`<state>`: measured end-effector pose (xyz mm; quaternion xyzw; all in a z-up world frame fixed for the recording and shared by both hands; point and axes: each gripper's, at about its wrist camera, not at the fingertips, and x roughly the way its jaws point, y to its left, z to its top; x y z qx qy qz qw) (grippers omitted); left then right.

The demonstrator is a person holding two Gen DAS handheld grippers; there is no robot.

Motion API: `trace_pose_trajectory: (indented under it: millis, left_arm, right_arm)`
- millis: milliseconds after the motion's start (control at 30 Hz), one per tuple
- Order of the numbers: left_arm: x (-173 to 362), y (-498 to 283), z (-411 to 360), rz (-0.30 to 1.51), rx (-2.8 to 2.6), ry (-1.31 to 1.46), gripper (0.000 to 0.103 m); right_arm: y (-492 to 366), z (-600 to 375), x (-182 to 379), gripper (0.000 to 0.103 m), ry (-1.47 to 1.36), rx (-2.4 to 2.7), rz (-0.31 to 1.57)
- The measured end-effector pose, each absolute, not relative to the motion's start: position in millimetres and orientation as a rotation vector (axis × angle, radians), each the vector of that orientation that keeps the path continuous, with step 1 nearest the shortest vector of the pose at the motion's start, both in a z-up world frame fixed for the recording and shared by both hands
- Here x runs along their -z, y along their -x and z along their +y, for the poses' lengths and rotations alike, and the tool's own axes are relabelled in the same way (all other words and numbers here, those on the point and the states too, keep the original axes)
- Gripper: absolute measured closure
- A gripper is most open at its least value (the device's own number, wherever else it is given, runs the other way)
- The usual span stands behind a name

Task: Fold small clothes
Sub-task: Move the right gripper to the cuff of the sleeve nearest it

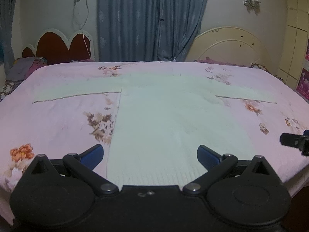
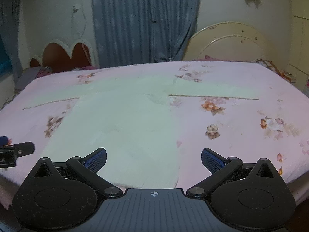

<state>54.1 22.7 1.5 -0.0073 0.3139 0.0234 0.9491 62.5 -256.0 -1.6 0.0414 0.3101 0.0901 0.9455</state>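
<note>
Lying flat on the pink floral bedsheet (image 1: 58, 119), the pale green knit long-sleeved top (image 1: 164, 119) is spread out with both sleeves stretched straight sideways, hem at the near edge of the bed, neckline toward the far edge. Nothing folded yet.

Left gripper (image 1: 150, 152): jaws spread wide, holding nothing, hovering above the hem near the bed's near edge. Its blue-padded fingers (image 1: 94, 154) straddle the left side of the hem, one over bare sheet, one over the knit.

Right gripper (image 2: 154, 156): also wide open and empty, over the right corner of the hem at the near edge; left finger above the knit, right finger above sheet. Contact with the fabric can't be told for either one.

Each gripper shows at the edge of the other's view, well apart.

Behind the far edge: blue-grey curtains (image 1: 150, 19), a red heart-shaped headboard (image 1: 61, 44) at the left, a cream round headboard (image 1: 231, 44) at the right.
</note>
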Motion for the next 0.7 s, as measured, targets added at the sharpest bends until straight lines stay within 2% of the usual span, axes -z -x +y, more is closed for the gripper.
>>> trace_pose_trajectory:
  millis: [700]
  left_arm:
    - [6, -239, 64, 0.669, 0.042, -0.013, 0.000]
  right_arm:
    - [-234, -273, 4, 0.000, -0.075, 0.117, 0.646]
